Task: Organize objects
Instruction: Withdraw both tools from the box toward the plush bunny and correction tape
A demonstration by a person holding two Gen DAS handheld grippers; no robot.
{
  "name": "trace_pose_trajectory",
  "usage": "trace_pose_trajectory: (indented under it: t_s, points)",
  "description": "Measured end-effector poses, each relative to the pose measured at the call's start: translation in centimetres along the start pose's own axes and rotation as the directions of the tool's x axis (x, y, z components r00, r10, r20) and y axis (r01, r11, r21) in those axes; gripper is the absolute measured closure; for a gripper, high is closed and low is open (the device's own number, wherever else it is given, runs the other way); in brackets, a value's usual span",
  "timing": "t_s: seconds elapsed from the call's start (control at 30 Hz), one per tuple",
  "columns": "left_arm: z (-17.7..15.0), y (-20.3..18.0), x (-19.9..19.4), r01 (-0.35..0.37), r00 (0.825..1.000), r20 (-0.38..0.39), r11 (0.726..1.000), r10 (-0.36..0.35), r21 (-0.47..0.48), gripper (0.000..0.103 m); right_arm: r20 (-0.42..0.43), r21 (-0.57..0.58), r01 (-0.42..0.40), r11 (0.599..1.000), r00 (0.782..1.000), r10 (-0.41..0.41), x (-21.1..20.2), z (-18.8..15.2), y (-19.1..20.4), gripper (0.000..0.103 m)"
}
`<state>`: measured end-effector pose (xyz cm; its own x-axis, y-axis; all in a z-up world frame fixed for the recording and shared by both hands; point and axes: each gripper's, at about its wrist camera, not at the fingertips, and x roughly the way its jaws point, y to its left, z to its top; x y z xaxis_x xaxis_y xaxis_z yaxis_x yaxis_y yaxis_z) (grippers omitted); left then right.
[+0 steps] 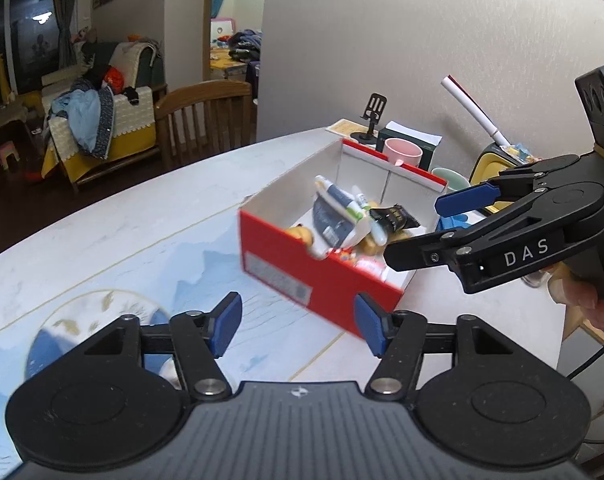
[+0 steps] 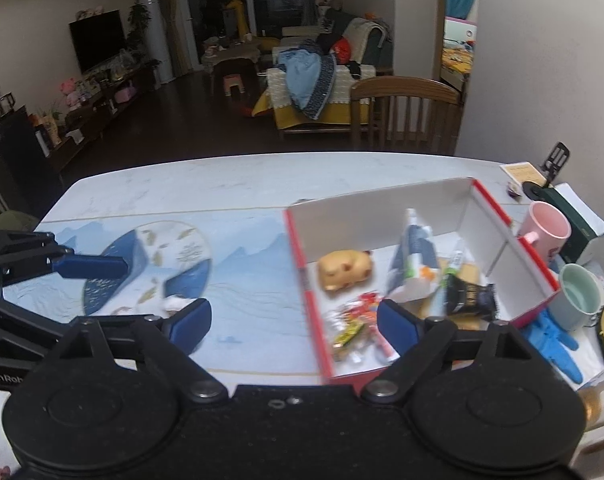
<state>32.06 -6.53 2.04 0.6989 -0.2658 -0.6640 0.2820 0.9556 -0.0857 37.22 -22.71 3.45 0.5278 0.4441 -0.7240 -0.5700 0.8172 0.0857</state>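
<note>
A red cardboard box [image 1: 322, 276] [image 2: 308, 280] with a white inside stands on the table [image 2: 221, 184]. It holds a yellow toy animal [image 2: 344, 270], a toothpaste tube [image 2: 414, 256] [image 1: 338, 200], a black sachet [image 2: 468, 298] [image 1: 394, 218] and several wrapped sweets [image 2: 354, 322]. My left gripper [image 1: 297, 326] [image 2: 113, 292] is open over the blue mat just short of the box's near corner, with nothing between its pads. My right gripper [image 2: 293, 330] [image 1: 418, 232] is open too, straddling the box's near-left wall from above, and holds nothing.
A pink mug [image 2: 546, 228], a green mug [image 2: 578, 296], a dark green carton [image 2: 582, 220] and a black phone stand [image 2: 550, 172] crowd the table beyond the box. A blue glove [image 2: 554, 340] lies by its right corner. A wooden chair [image 2: 406, 116] stands at the far edge.
</note>
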Motion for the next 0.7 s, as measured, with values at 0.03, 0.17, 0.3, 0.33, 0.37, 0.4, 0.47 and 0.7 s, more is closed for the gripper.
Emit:
trace_pose_trajectory:
  t_s: [0.03, 0.17, 0.3, 0.33, 0.37, 0.4, 0.47, 0.7]
  points:
    - [-0.4, 0.4, -0.5, -0.007, 1.0, 0.004, 1.0, 0.007, 0.003, 0.04, 0.002, -0.008, -0.001, 1.0, 1.0, 0.001, 0.1, -0.2, 0.8, 0.012]
    - [-2.4, 2.2, -1.8, -0.019, 1.0, 0.001, 1.0, 0.019, -0.002, 0.037, -0.002, -0.017, -0.024, 1.0, 1.0, 0.024, 0.4, -1.0, 3.4, 0.008]
    - [-4.5, 4.0, -2.7, -0.034, 0.999, -0.012, 0.999, 0.034, -0.01, 0.033, -0.02, -0.005, -0.055, 0.998, 0.998, 0.055, 1.3, -1.6, 5.7, 0.005]
    - [-5.0, 4.4, -2.7, -0.036, 0.999, -0.019, 0.999, 0.036, -0.015, 0.033, -0.028, -0.006, -0.058, 0.998, 0.998, 0.058, 1.5, -1.7, 6.3, 0.005]
    - [-5.6, 4.8, -2.8, -0.037, 0.999, -0.027, 0.999, 0.037, -0.024, 0.033, -0.034, -0.008, -0.057, 0.998, 0.998, 0.057, 1.8, -1.8, 6.8, 0.004]
    - [-6.2, 5.3, -2.8, -0.039, 0.999, -0.034, 0.999, 0.037, -0.034, 0.033, -0.038, -0.008, -0.057, 0.998, 0.998, 0.057, 2.1, -1.9, 7.3, 0.004]
    - [-7.1, 6.2, -2.6, -0.042, 0.998, -0.05, 0.997, 0.039, -0.057, 0.033, -0.048, -0.011, -0.062, 0.998, 0.997, 0.061, 2.7, -2.1, 8.2, 0.003]
    - [-10.1, 8.5, -2.0, -0.06, 0.995, -0.082, 0.994, 0.052, -0.091, 0.024, -0.099, 0.003, -0.038, 0.999, 0.994, 0.038, 5.8, -3.1, 10.2, 0.003]
